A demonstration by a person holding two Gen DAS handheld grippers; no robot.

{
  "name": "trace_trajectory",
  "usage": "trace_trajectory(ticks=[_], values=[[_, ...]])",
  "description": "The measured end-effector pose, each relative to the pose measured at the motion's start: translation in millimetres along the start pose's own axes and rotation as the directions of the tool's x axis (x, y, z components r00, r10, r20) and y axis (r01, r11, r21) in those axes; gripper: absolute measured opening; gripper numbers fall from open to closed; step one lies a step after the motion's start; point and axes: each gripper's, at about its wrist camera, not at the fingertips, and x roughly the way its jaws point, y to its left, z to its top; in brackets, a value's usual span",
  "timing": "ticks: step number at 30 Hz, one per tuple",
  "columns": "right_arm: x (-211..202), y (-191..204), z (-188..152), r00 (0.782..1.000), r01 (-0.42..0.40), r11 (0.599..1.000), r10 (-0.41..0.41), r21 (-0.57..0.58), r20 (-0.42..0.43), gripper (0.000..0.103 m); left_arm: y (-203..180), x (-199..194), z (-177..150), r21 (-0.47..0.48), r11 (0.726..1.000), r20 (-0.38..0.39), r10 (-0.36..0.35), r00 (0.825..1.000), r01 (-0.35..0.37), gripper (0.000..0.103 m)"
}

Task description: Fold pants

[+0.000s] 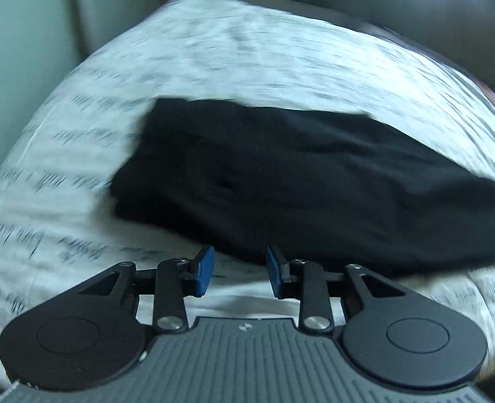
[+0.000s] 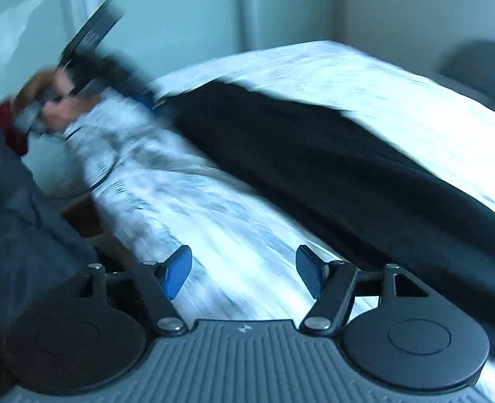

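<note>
Black pants (image 1: 297, 181) lie folded lengthwise in a long band on a white bed sheet with grey print (image 1: 247, 50). My left gripper (image 1: 240, 270) hovers just short of the pants' near edge, its blue pads apart and nothing between them. In the right wrist view the pants (image 2: 331, 174) run diagonally from upper left to lower right. My right gripper (image 2: 244, 270) is open over bare sheet (image 2: 197, 208), left of the pants, holding nothing. The left gripper (image 2: 145, 95) shows blurred at the pants' far end, held by a hand (image 2: 62, 107).
A person's dark clothing (image 2: 12, 218) fills the left side of the right wrist view, with a red sleeve (image 2: 9, 124) above it. The bed's brown edge (image 2: 83, 215) shows beside it. Pale walls stand behind the bed. A dark rounded shape (image 1: 398, 10) sits at the back right.
</note>
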Motion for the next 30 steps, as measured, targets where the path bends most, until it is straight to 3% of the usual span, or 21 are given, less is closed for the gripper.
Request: trace_trajectory(ticks=[1,3,4,5,6,7,9,11,13,15,17,21,25,30], values=[[-18.5,-13.0,-5.8,0.999,0.032,0.997,-0.035,0.070,0.041,0.069,-13.6,-0.9,1.5,0.054,0.998,0.006,-0.027,1.000,0.027,0.038],[-62.5,-50.1,-21.5,0.973,0.119,0.953,-0.167,0.280,0.156,0.087,-46.8,-0.3,4.2,0.180,0.980,0.027,-0.090,0.996,0.083,0.043],[-79.0,-67.7,-28.9,0.946,0.156,0.906,-0.252,0.393,0.205,0.101,-65.0,1.4,5.3,0.237,0.966,0.034,-0.111,0.993,0.100,0.047],[-95.1,-88.3,-39.1,0.903,0.177,0.834,-0.349,0.522,0.250,0.103,-81.8,3.4,5.8,0.287,0.951,0.039,-0.131,0.991,0.115,0.051],[-104.9,-107.0,-48.4,0.875,0.162,0.769,-0.401,0.618,0.270,0.103,-100.5,5.4,5.9,0.343,0.929,0.044,-0.161,0.986,0.136,0.052],[-110.9,-126.3,-57.4,0.861,0.127,0.705,-0.427,0.698,0.275,0.103,-118.2,7.5,5.1,0.393,0.906,0.049,-0.190,0.981,0.156,0.056],[-113.0,-167.2,-76.1,0.860,0.038,0.539,-0.447,0.841,0.247,0.103,-147.5,12.3,1.7,0.474,0.862,0.049,-0.229,0.972,0.179,0.057],[-105.8,-202.0,-93.1,0.877,-0.045,0.373,-0.429,0.927,0.215,0.103,-171.1,18.2,-2.8,0.536,0.820,0.046,-0.267,0.962,0.202,0.058],[-95.6,-227.8,-107.2,0.894,-0.112,0.249,-0.398,0.962,0.207,0.103,-187.5,26.3,-5.5,0.559,0.798,0.021,-0.287,0.958,0.227,0.058],[-85.5,-242.9,-111.1,0.903,-0.126,0.192,-0.384,0.973,0.193,0.103,-197.3,34.2,-7.9,0.569,0.781,-0.011,-0.307,0.952,0.259,0.058],[-80.2,-253.1,-112.2,0.902,-0.123,0.149,-0.395,0.981,0.173,0.103,-207.0,40.3,-11.3,0.589,0.764,-0.027,-0.306,0.952,0.263,0.058],[-75.0,-269.7,-90.1,0.913,-0.095,0.162,-0.378,0.982,0.151,0.103,-221.5,54.2,-11.0,0.621,0.748,-0.027,-0.276,0.961,0.233,0.058],[-50.5,-290.2,-50.7,0.929,-0.060,0.227,-0.343,0.972,0.138,0.103,-222.4,61.0,-9.6,0.614,0.746,-0.045,-0.293,0.955,0.258,0.058],[-14.0,-327.1,-25.1,0.942,-0.014,0.279,-0.320,0.960,0.106,0.103,-224.3,70.2,-4.6,0.592,0.758,-0.060,-0.298,0.953,0.274,0.056]])
